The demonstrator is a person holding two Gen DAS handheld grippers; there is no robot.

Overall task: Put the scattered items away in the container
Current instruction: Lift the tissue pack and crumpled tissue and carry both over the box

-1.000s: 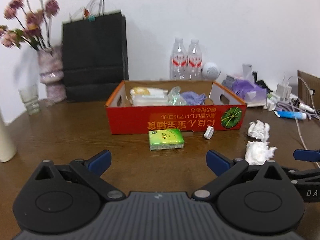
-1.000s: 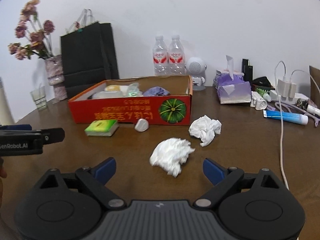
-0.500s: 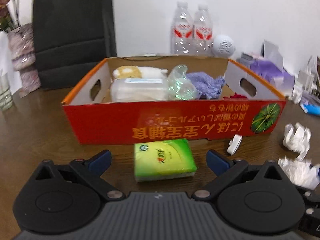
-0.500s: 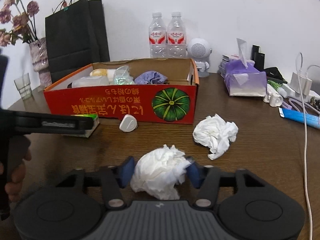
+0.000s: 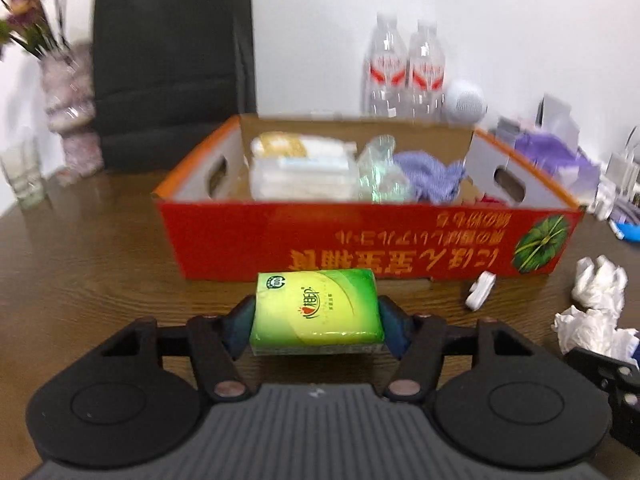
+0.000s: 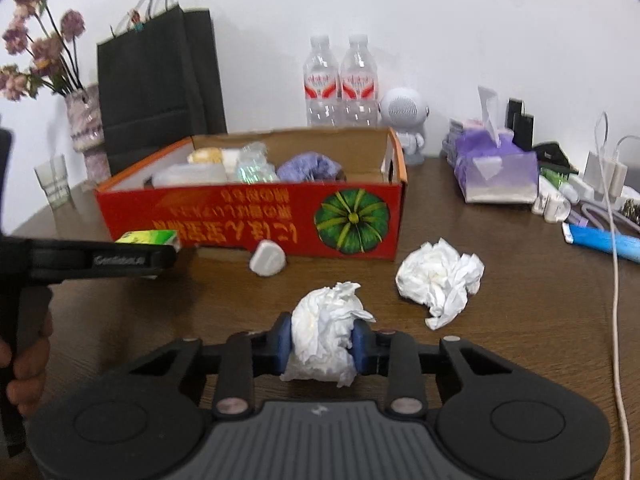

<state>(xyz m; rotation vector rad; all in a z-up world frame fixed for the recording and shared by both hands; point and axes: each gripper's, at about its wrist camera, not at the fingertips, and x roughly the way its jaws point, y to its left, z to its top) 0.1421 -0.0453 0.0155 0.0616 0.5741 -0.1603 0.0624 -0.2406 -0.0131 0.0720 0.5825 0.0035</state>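
Observation:
My left gripper (image 5: 316, 330) is shut on a green tissue pack (image 5: 316, 306), held just in front of the red cardboard box (image 5: 360, 236). My right gripper (image 6: 322, 344) is shut on a crumpled white tissue (image 6: 326, 340). The box also shows in the right wrist view (image 6: 248, 220), with packets and a purple cloth (image 6: 308, 166) inside. A second crumpled tissue (image 6: 438, 278) and a small white plug (image 6: 268, 263) lie on the table in front of the box. The left gripper and its green pack (image 6: 148, 237) show at the left of the right wrist view.
A black paper bag (image 6: 156, 92), a vase of flowers (image 6: 86, 124) and a glass (image 6: 52, 182) stand behind the box at the left. Two water bottles (image 6: 340, 80), a white speaker (image 6: 404, 114), a purple tissue box (image 6: 496, 168), chargers, a cable (image 6: 616, 280) and a blue tube (image 6: 604, 240) are at the right.
Both grippers moved forward and closed: the left one on the green tissue pack, the right one on the nearer crumpled tissue. Both items now sit raised between the fingers.

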